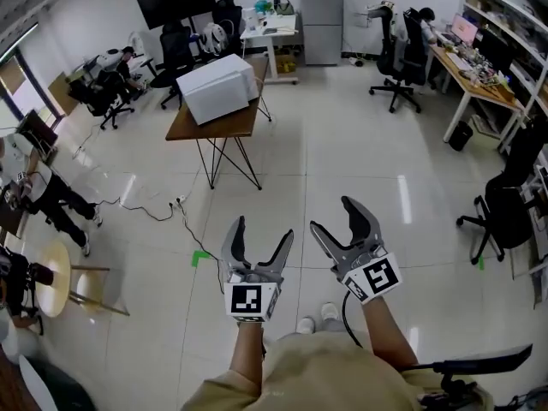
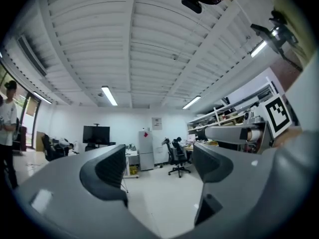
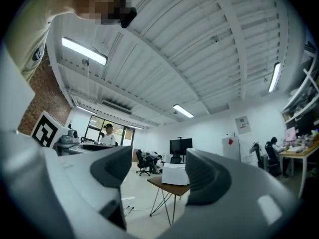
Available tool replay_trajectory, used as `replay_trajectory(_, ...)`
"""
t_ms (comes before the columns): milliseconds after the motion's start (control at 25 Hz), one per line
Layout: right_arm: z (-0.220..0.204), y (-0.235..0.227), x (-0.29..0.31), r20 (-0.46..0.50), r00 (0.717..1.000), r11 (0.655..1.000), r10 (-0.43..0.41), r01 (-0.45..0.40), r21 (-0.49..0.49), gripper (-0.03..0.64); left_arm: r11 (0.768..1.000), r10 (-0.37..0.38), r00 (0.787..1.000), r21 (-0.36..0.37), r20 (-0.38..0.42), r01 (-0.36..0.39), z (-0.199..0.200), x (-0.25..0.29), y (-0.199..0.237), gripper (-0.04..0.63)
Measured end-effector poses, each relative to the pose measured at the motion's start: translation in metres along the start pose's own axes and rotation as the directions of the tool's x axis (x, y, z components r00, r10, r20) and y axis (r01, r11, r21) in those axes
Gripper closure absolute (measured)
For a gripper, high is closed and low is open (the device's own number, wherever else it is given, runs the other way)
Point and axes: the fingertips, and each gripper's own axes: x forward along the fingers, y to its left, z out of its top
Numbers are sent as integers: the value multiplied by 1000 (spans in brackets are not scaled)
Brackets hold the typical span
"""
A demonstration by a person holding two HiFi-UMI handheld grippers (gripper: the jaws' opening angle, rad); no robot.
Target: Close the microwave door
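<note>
Microwave (image 1: pixel 218 88) far off, too small; open or closed unclear.

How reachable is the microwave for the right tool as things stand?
Probably not yet. The right tool, jaws apart and empty, is held near the person's body, while the microwave sits on a table well across the floor. Nothing seems to block the way; walking closer should do.

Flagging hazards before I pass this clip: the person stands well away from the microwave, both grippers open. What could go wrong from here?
1. A cable trails over the floor between the person and the table; the walk over could snag a foot.
2. The microwave sits near the table's edge, on thin legs; a hard push may shift it.
3. Its door does not show from here, so the approach side is a guess.
</note>
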Motion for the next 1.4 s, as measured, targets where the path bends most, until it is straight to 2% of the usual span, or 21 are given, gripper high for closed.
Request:
replay_trajectory(160,-4,-46,15,-8,993,993,116,-116,30,293,992,125,988,19,-89,-124,-3,42,-8,184)
replay_trajectory(240,-5,-69,21,-5,987,986,160,-160,45,293,986,166,981,31,-96,-164,-3,65,-15,184)
replay_trajectory(440,-18,-102,34,-21,974,973,225,-223,64,293,973,229,973,37,-22,-228,-10,100,-14,184)
replay_trajectory(680,-24,-200,47,-30,978,974,207,-202,104,293,972,233,970,45,-63,-231,-24,182,-40,184)
replay_trajectory(800,-32,-236,63,-35,976,970,213,-207,131,293,970,242,968,48,-70,-239,-27,217,-39,184)
replay_trajectory(1040,-55,-268,106,-39,967,958,253,-245,147,295,962,271,959,47,-86,-268,-46,271,-11,184)
replay_trajectory(1280,-105,-292,152,-53,963,957,264,-255,136,295,961,274,959,43,-66,-272,-88,313,28,184)
replay_trajectory(1400,-128,-303,191,-60,957,952,285,-275,137,295,958,286,954,13,-91,-286,-118,333,55,187)
